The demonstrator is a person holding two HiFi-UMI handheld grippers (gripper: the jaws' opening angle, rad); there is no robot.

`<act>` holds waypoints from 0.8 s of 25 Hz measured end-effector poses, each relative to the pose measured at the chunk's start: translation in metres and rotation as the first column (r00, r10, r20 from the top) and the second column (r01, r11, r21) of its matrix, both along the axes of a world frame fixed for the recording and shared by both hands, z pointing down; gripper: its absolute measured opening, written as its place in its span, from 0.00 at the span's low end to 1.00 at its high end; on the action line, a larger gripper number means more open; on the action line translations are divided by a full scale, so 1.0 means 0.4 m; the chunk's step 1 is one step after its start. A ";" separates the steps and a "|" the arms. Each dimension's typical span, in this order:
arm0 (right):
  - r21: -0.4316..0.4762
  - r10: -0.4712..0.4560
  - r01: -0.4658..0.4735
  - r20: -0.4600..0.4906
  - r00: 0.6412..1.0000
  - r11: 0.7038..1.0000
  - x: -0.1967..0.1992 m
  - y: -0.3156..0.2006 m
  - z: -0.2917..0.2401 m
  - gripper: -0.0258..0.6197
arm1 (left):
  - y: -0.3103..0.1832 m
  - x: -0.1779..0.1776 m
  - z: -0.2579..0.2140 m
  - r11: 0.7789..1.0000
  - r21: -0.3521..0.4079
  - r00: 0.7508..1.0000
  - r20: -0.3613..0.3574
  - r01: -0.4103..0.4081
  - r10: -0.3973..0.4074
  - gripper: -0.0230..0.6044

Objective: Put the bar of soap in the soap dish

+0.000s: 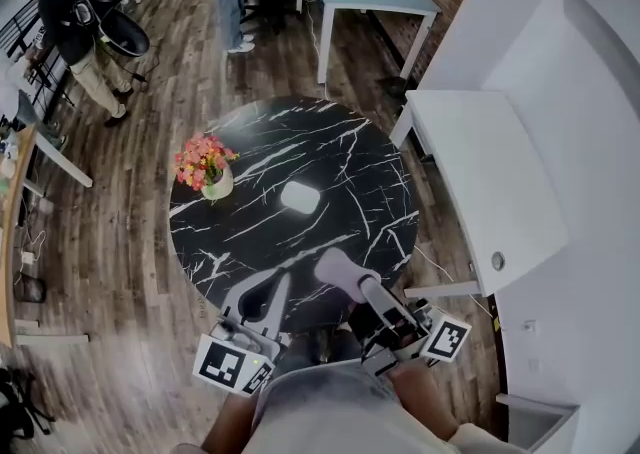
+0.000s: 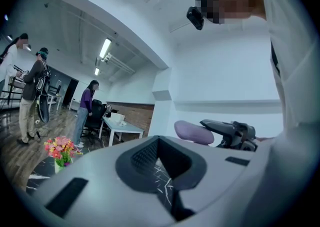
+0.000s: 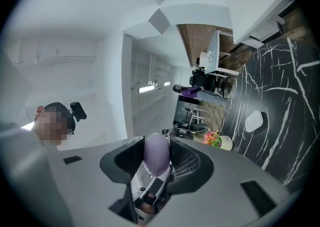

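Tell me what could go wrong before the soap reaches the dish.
The right gripper pinches the purple soap bar with much of it jutting past the jaws; it may slip out. The white soap dish is small and sits mid-table, so a release off-centre could drop the bar onto the marble table.

What is there, counted
One bar of soap [image 1: 340, 270], one soap dish [image 1: 300, 198], one flower pot [image 1: 207, 170], two grippers: left gripper [image 1: 272, 284], right gripper [image 1: 358, 287].
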State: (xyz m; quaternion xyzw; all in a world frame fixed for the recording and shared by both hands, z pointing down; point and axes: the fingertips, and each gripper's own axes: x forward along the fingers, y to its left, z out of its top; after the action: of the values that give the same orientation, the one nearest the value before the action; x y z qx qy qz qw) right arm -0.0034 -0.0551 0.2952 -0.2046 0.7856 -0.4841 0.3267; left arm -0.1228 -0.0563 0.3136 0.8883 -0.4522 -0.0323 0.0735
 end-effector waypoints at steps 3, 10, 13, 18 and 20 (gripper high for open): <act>0.002 -0.001 0.001 -0.004 1.000 1.000 -0.001 -0.028 0.003 0.29 | -0.026 0.007 0.004 1.000 -0.001 1.000 -0.001 -0.004 0.004 0.04; 0.007 -0.037 0.037 0.016 0.999 0.999 0.002 -0.111 0.007 0.29 | -0.101 0.023 0.015 1.000 -0.009 1.000 0.013 0.024 -0.024 0.04; -0.002 -0.059 0.059 0.021 0.998 0.998 0.007 -0.151 0.019 0.29 | -0.139 0.037 0.019 0.999 -0.012 0.999 0.020 0.041 -0.041 0.04; -0.019 -0.092 0.092 0.020 0.996 0.996 0.010 -0.224 0.038 0.29 | -0.204 0.056 0.031 0.997 -0.022 0.997 0.029 0.071 -0.071 0.04; -0.031 -0.105 0.106 0.014 0.994 0.994 0.012 -0.252 0.051 0.29 | -0.230 0.065 0.038 0.996 -0.027 0.996 0.025 0.086 -0.085 0.04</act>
State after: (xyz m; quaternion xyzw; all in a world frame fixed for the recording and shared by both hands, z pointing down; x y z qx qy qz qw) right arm 0.0016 -0.1557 0.3158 -0.1651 0.7854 -0.5144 0.3021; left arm -0.0970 -0.1482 0.3289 0.8674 -0.4909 -0.0186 0.0794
